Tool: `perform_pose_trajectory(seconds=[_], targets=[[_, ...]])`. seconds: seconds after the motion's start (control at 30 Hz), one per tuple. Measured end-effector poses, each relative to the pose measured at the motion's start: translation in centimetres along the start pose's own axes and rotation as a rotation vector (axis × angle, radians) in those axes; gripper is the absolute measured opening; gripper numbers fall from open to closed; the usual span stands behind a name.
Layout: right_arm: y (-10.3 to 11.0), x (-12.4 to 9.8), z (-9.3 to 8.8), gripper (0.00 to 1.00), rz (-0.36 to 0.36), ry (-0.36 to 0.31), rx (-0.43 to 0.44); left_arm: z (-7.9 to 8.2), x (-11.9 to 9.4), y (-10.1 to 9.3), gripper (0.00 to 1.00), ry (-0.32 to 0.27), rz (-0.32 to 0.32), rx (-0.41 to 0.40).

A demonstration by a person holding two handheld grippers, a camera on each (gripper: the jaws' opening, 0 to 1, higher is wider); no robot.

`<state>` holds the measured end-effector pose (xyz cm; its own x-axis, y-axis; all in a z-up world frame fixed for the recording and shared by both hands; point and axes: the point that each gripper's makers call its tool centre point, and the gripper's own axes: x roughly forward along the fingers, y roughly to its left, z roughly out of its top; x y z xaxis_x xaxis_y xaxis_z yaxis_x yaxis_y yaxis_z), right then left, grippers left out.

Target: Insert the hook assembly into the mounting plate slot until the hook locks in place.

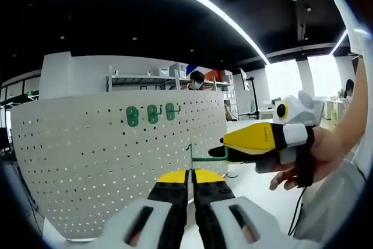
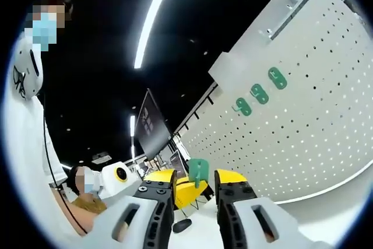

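Observation:
A white pegboard mounting plate (image 1: 105,167) stands upright ahead, with three green hooks (image 1: 152,114) fixed near its top; they also show on the mounting plate (image 2: 303,138) as three green hooks (image 2: 259,93). My left gripper (image 1: 190,174) is shut on the thin edge of a loose green hook assembly (image 1: 190,157), held in front of the board. Its prong points right to my right gripper (image 1: 224,154), held in a hand. In the right gripper view, the green hook assembly (image 2: 198,171) sits between the spread jaws of my right gripper (image 2: 195,182), not touching them.
A white table surface (image 1: 256,190) runs under and right of the board. Shelving with boxes (image 1: 175,73) and a seated person (image 1: 197,80) are behind it. A person in white (image 2: 29,132) stands close on the left of the right gripper view, near a dark monitor (image 2: 152,126).

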<state>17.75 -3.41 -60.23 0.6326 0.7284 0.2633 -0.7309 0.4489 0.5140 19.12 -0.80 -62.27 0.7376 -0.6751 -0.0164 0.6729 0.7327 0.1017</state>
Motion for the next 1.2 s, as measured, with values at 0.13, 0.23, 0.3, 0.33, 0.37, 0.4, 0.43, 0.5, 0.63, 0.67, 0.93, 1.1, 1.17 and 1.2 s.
perform_pose_trajectory(seconds=[0.13, 0.23, 0.3, 0.33, 0.37, 0.4, 0.43, 0.5, 0.63, 0.67, 0.93, 1.1, 1.17, 1.2], targets=[[0.1, 0.4, -0.1, 0.2, -0.003, -0.001, 0.003, 0.0, 0.0, 0.0, 0.02, -0.001, 0.002, 0.004], [0.1, 0.6, -0.5, 0.17, -0.003, 0.013, 0.0, 0.1, -0.1, 0.1, 0.02, -0.001, 0.005, 0.002], [0.1, 0.6, -0.6, 0.15, -0.009, 0.015, -0.001, 0.1, -0.1, 0.0, 0.02, -0.002, 0.005, 0.003], [0.1, 0.6, -0.6, 0.14, -0.009, 0.011, 0.003, 0.1, -0.1, 0.0, 0.02, -0.002, 0.005, 0.002], [0.1, 0.6, -0.5, 0.13, -0.008, 0.008, 0.008, 0.1, -0.1, 0.0, 0.02, -0.003, 0.006, 0.003], [0.0, 0.7, -0.6, 0.13, -0.013, 0.011, 0.006, 0.1, -0.1, 0.0, 0.02, -0.003, 0.006, 0.0], [-0.1, 0.7, -0.6, 0.12, -0.015, 0.013, 0.006, 0.2, 0.0, -0.1, 0.02, -0.004, 0.006, 0.0], [-0.1, 0.8, -0.6, 0.11, -0.014, 0.01, 0.013, 0.1, 0.0, -0.1, 0.02, -0.003, 0.004, 0.002], [-0.2, 1.1, -0.6, 0.08, -0.023, 0.001, 0.032, 0.1, 0.0, -0.1, 0.02, -0.002, 0.003, 0.004], [-0.1, 1.2, -0.7, 0.08, -0.024, 0.003, 0.029, 0.1, 0.1, -0.1, 0.02, -0.002, 0.003, 0.004], [-0.5, 1.5, -0.8, 0.03, -0.045, 0.004, 0.046, 0.2, 0.0, -0.1, 0.02, -0.002, 0.006, 0.005], [-0.6, 1.6, -0.9, 0.03, -0.052, 0.009, 0.062, 0.2, 0.1, -0.1, 0.02, -0.001, 0.005, 0.007], [-0.6, 1.6, -0.9, 0.02, -0.054, 0.012, 0.062, 0.1, 0.1, -0.2, 0.02, 0.002, 0.002, 0.015], [-0.6, 1.7, -0.9, 0.02, -0.052, 0.013, 0.068, 0.2, 0.1, -0.2, 0.02, 0.0, 0.002, 0.015]])
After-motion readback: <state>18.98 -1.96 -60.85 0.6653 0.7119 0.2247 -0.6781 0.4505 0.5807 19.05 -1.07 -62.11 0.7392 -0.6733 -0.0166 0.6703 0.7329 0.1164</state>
